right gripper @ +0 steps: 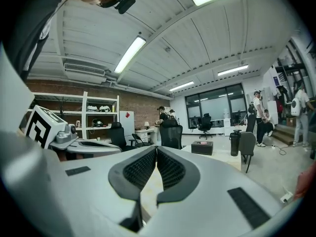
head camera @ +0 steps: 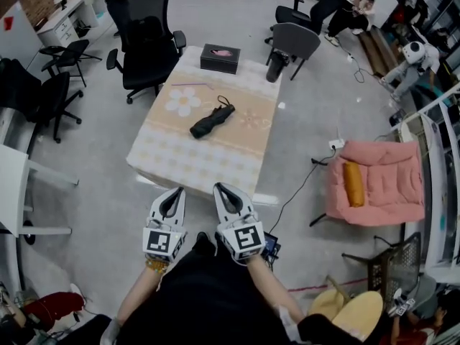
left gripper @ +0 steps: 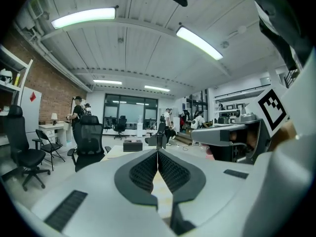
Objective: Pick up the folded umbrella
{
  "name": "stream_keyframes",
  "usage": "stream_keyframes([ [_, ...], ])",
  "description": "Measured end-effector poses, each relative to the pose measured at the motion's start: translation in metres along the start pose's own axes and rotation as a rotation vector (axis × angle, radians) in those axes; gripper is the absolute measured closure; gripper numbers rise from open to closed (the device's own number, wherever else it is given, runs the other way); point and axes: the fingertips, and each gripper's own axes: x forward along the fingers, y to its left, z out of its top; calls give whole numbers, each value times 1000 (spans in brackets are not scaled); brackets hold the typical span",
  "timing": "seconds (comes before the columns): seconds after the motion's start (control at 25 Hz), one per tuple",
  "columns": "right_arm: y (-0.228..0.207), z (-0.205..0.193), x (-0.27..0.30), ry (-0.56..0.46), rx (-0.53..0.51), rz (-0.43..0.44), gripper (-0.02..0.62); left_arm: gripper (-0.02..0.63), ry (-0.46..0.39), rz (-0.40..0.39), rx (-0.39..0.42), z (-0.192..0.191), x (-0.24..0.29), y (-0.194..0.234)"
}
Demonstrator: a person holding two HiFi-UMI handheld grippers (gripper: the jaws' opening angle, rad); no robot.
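Office floor [head camera: 108, 218] is surrounding a low table [head camera: 180, 162] draped in pale flower-printed cloth; a folded black umbrella [head camera: 212, 121] is lying near its middle. Short of the near edge, the white left gripper [head camera: 175, 192] and right gripper [head camera: 221, 188] are hovering, jaws pressed together, empty.

Folded black umbrella [head camera: 212, 121] lying diagonal mid-tabletop [head camera: 180, 165], on patterned cloth; black box [head camera: 220, 58] at far edge, well apart. Left gripper [head camera: 172, 194], right gripper [head camera: 224, 191] side by side over floor, short of near edge. Pink chair [head camera: 381, 192] with orange cushion [head camera: 353, 184] at right
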Motion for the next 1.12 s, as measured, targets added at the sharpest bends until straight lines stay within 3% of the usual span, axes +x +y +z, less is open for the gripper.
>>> stream_keyframes([
  [0.64, -134, 11, 55, -43, 71, 26, 578, 592, 46, 27, 53, 16, 138, -7],
  [1.12, -175, 13, 86, -9, 75, -53, 578, 592, 49, -23, 45, 24, 195, 15],
])
